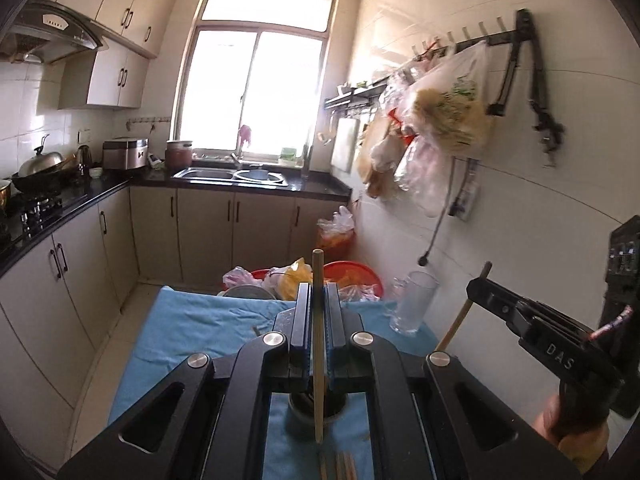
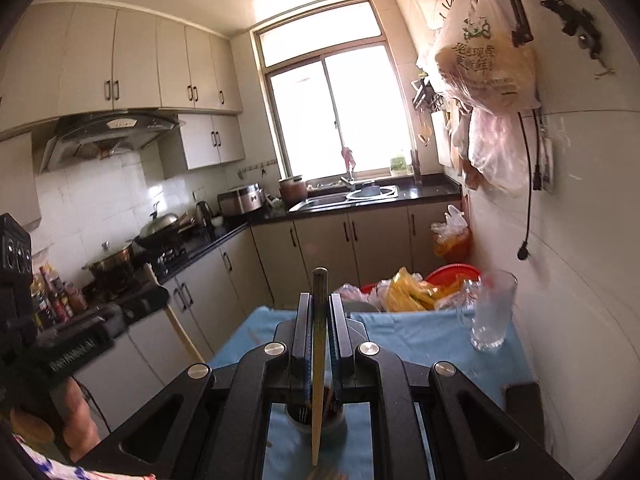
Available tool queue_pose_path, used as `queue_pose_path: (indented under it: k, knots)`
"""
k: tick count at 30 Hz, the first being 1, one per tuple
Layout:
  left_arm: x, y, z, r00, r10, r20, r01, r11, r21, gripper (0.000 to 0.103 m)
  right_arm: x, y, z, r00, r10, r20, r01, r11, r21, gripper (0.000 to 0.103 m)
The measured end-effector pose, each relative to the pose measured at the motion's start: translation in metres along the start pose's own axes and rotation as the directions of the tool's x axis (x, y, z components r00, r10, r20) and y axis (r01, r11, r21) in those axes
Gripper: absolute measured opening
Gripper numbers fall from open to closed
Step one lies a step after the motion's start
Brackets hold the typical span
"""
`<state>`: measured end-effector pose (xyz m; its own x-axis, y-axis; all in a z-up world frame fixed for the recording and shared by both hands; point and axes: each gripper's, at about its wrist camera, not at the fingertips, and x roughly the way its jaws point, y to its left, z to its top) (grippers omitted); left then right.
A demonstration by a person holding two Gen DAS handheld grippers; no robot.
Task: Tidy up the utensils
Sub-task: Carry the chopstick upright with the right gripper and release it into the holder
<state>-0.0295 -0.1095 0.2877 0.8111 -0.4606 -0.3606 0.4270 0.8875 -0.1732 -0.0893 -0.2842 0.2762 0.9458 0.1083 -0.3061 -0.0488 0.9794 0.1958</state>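
Left wrist view: the left gripper (image 1: pixel 319 312) is pressed together on a single wooden chopstick (image 1: pixel 318 344), which stands upright between the blue pads, its top clear above the jaws and its lower end hanging over the cloth. Directly beneath sits a dark round holder (image 1: pixel 316 410) on the blue cloth (image 1: pixel 192 332) that covers the table. More chopsticks (image 1: pixel 340 466) lie flat on the cloth at the near edge. A clear glass mug (image 1: pixel 412 302) stands at the far right of the cloth, near the tiled wall. On the right, the right gripper (image 1: pixel 476 286) is seen side-on, pinching a second chopstick (image 1: pixel 456 324) that slants downward; a hand (image 1: pixel 576 436) grips its handle.

Right wrist view: the right gripper (image 2: pixel 320 314) is pinched shut on a chopstick (image 2: pixel 319 364), held near upright with its lower tip above the cloth (image 2: pixel 412 344). The holder (image 2: pixel 316 418) sits just behind that tip, with dark sticks inside. The glass mug (image 2: pixel 490 314) stands far right, beside the wall. The left gripper's body (image 2: pixel 76 344) shows blurred at the left edge; its jaws cannot be made out here. Red basins (image 2: pixel 452 272) with plastic bags lie beyond the table's far edge.
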Motion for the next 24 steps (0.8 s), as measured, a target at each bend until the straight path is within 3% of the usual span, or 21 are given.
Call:
queue_pose_path:
  k: [6, 11, 15, 19, 21, 23, 24]
  knots:
    - [0.058, 0.01, 0.01, 0.999, -0.001, -0.047, -0.002, 0.999, -0.047, 0.005, 0.057, -0.006, 0.01, 1.0, -0.014, -0.013, 0.014, 0.999, 0.028, 0.008]
    - [0.099, 0.021, -0.011, 0.991, 0.016, -0.13, -0.024, 0.998, -0.062, 0.005, 0.1, -0.016, -0.009, 0.995, -0.036, -0.098, 0.039, 0.999, 0.036, 0.008]
    - [0.115, 0.031, -0.03, 0.981, 0.018, -0.191, -0.033, 0.996, -0.079, 0.005, 0.127, -0.029, -0.033, 0.983, -0.035, -0.181, 0.046, 0.997, 0.057, 0.008]
    - [0.111, 0.036, -0.035, 0.981, 0.028, -0.193, -0.046, 0.995, -0.088, 0.005, 0.141, -0.04, -0.045, 0.974, -0.025, -0.223, 0.045, 0.995, 0.084, 0.008]
    - [0.106, 0.037, -0.034, 0.983, 0.028, -0.184, -0.045, 0.995, -0.087, 0.009, 0.142, -0.041, -0.045, 0.974, -0.026, -0.225, 0.048, 0.994, 0.093, 0.013]
    - [0.097, 0.038, -0.033, 0.985, 0.029, -0.172, -0.044, 0.995, -0.087, 0.017, 0.14, -0.04, -0.043, 0.975, -0.031, -0.221, 0.051, 0.995, 0.089, 0.031]
    - [0.091, 0.038, -0.032, 0.987, 0.032, -0.16, -0.047, 0.995, -0.088, 0.025, 0.137, -0.039, -0.042, 0.976, -0.036, -0.214, 0.055, 0.995, 0.082, 0.035]
